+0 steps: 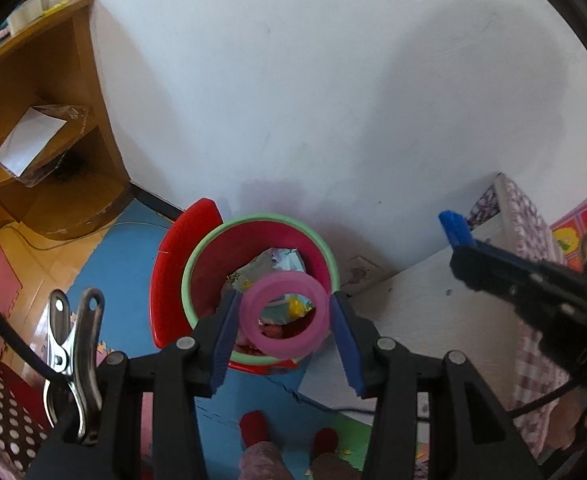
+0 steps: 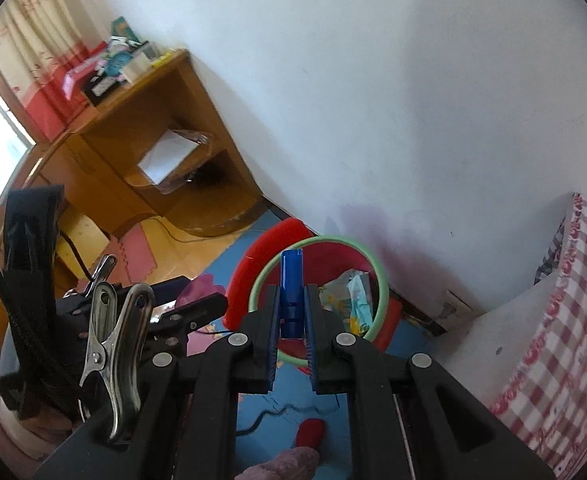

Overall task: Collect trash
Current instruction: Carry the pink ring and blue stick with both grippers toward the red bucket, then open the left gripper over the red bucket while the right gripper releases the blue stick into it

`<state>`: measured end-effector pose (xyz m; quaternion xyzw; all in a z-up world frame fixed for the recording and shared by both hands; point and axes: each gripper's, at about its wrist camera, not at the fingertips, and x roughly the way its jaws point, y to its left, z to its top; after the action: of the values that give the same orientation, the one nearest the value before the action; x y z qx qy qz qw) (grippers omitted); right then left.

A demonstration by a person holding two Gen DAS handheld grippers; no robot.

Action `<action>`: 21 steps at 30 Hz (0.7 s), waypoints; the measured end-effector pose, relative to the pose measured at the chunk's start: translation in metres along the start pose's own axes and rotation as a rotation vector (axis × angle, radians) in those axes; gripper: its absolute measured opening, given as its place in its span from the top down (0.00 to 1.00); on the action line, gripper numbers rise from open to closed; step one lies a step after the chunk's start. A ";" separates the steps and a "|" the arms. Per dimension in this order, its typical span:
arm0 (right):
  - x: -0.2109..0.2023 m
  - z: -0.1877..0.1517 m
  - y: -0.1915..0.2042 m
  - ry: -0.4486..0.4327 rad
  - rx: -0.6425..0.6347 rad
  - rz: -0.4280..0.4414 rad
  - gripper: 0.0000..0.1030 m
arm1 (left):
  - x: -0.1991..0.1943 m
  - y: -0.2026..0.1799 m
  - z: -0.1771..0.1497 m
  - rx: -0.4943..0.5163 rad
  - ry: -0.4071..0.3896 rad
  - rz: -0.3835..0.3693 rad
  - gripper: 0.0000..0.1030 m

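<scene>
Blue foam floor (image 1: 133, 248) with pink and yellow tiles to the left, under a plain white wall (image 1: 293, 80). One wooden desk (image 2: 141, 128) in the corner, clutter on the tabletop, one white sheet (image 2: 169, 156) in its open shelf. One curtain (image 2: 25, 20) by the window, far left in the right view. One bed (image 2: 553, 340) with a pink checked cover on the right. One red bin (image 1: 213, 276) with a green rim against the wall, its red lid (image 1: 173, 264) tipped open behind, crumpled wrappers (image 1: 281, 264) inside. One pink ring (image 1: 285, 316) clamped between the fingers of the left gripper (image 1: 285, 320), hanging right over the bin's mouth. One blue peg (image 2: 291, 292) pinched upright in the nearly closed fingers of the right gripper (image 2: 292, 328), just above the bin's rim. Two red slippers (image 1: 253, 426) at the bottom edge. One metal clip (image 1: 77, 360) on each gripper, two in all.
</scene>
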<state>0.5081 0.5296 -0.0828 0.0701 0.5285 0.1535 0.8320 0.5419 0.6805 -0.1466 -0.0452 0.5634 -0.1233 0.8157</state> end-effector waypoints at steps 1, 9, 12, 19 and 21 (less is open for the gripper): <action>0.006 0.003 -0.001 0.008 0.003 -0.007 0.88 | 0.009 0.003 0.002 0.001 0.010 -0.004 0.53; 0.046 0.017 -0.005 0.074 0.008 -0.046 0.88 | 0.067 0.015 0.008 -0.021 0.074 -0.030 0.53; 0.060 0.019 -0.008 0.111 0.019 -0.052 0.88 | 0.090 0.021 0.011 -0.030 0.098 -0.028 0.53; 0.080 0.016 -0.016 0.159 0.042 -0.062 0.88 | 0.118 0.025 0.018 -0.032 0.131 -0.012 0.52; 0.083 0.014 -0.017 0.168 0.050 -0.063 0.88 | 0.122 0.025 0.018 -0.030 0.148 -0.013 0.48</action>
<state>0.5567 0.5415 -0.1529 0.0612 0.6022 0.1195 0.7870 0.6037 0.6722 -0.2562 -0.0522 0.6235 -0.1231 0.7703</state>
